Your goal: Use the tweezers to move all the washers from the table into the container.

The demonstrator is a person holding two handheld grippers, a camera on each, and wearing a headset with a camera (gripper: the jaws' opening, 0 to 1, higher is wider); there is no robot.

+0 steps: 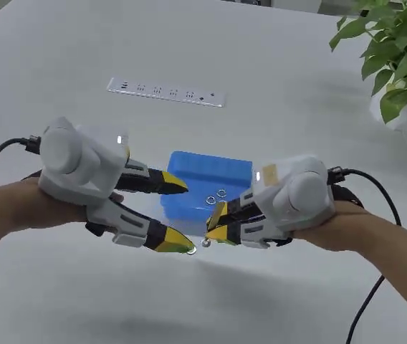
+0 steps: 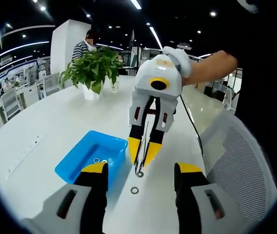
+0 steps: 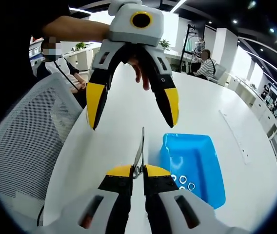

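About three washers [image 3: 182,181] in container [image 1: 211,168]; two more on table [image 1: 297,93], one at tweezers [image 3: 139,146] tip. Right gripper [image 3: 138,170] pinching tweezers; left gripper [image 2: 142,170] spread, empty.

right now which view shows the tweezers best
The right gripper view: the tweezers jut from the right claw against bare table. The left gripper view shows them between that claw's jaws; in the head view the claw mostly hides them.

Right gripper [image 3: 137,171] clamping tweezers [image 3: 139,151] over a white table [image 3: 104,161].
Blue container [image 3: 211,170] holding washers [image 3: 182,181] sits just right; left gripper [image 3: 132,122] faces from far, jaws spread.
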